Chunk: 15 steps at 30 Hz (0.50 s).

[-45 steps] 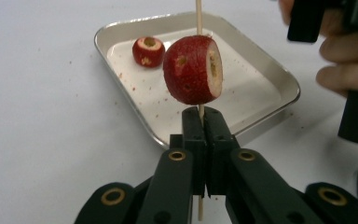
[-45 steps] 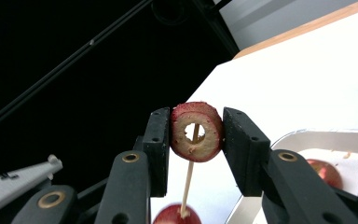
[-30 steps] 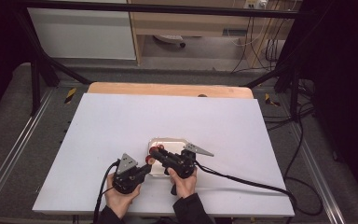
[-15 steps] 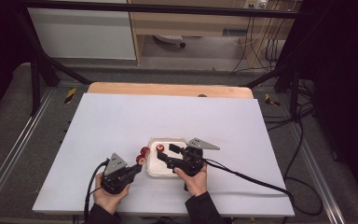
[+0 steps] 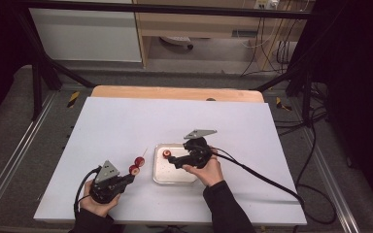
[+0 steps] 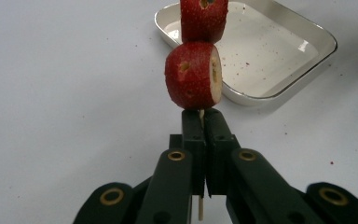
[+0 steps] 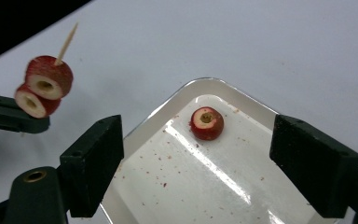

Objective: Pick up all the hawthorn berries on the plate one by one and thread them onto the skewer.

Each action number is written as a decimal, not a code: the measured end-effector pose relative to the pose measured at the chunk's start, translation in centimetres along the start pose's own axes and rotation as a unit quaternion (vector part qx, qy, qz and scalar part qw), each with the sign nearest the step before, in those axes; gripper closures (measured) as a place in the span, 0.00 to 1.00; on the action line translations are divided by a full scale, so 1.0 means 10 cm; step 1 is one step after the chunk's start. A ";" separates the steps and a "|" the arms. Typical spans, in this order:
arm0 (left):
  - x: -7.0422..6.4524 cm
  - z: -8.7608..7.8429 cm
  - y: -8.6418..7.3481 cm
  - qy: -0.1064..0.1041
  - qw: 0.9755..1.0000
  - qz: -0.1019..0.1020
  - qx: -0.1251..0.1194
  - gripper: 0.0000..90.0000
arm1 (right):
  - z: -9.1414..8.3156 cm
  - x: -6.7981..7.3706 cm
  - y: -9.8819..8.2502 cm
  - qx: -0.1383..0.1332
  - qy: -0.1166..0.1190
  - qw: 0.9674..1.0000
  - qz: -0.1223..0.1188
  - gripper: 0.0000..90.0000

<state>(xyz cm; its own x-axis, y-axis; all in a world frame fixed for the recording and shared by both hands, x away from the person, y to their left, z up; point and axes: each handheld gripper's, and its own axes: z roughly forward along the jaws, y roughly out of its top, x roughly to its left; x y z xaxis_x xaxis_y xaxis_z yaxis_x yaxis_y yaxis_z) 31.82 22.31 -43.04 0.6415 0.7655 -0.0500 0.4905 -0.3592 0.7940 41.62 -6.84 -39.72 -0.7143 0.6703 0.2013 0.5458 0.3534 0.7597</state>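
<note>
My left gripper point(image 5: 130, 177) is shut on a wooden skewer point(image 6: 200, 212) left of the tray and holds it slanting up. Two red strawberry pieces point(image 6: 193, 77) are threaded on the skewer just past the jaw tips, and its bare point point(image 7: 67, 42) sticks out beyond them. A third strawberry piece point(image 7: 207, 123) lies in the white tray point(image 7: 168, 100). My right gripper point(image 7: 205, 163) hangs above the tray. Its jaws have just been opening and stand wide apart with nothing between the pads.
The tray point(image 5: 158, 177) sits near the front middle of the white table top point(image 5: 223, 121), speckled with red juice. A wooden strip point(image 5: 175, 93) runs along the far edge. The right gripper's cable point(image 5: 267, 182) trails off to the right.
The two grippers, close together at the tray a second ago, have parted. The left drew away to the left with the skewer. The right rose, shifted right and opened its jaws.
</note>
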 end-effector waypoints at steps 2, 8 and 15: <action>0.01 0.00 -0.01 0.003 1.000 0.003 0.004 0.98 | 0.07 0.00 0.08 0.031 -0.012 0.999 -0.017 0.23; 0.03 0.03 -0.01 0.003 1.000 0.004 0.010 0.98 | 0.29 -0.07 0.26 0.110 -0.030 0.992 -0.047 0.33; 0.05 0.04 -0.02 0.003 1.000 0.003 0.011 0.98 | 0.56 -0.08 0.38 0.159 -0.013 0.986 -0.047 0.46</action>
<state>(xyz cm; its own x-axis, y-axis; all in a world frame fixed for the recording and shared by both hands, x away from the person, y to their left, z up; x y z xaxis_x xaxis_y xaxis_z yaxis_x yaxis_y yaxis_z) 32.30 22.56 -43.44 0.6406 0.7667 -0.0425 0.5000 -0.3745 0.7809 46.70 -2.36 -40.48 -0.7592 0.6398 0.1192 0.5897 0.5988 0.5419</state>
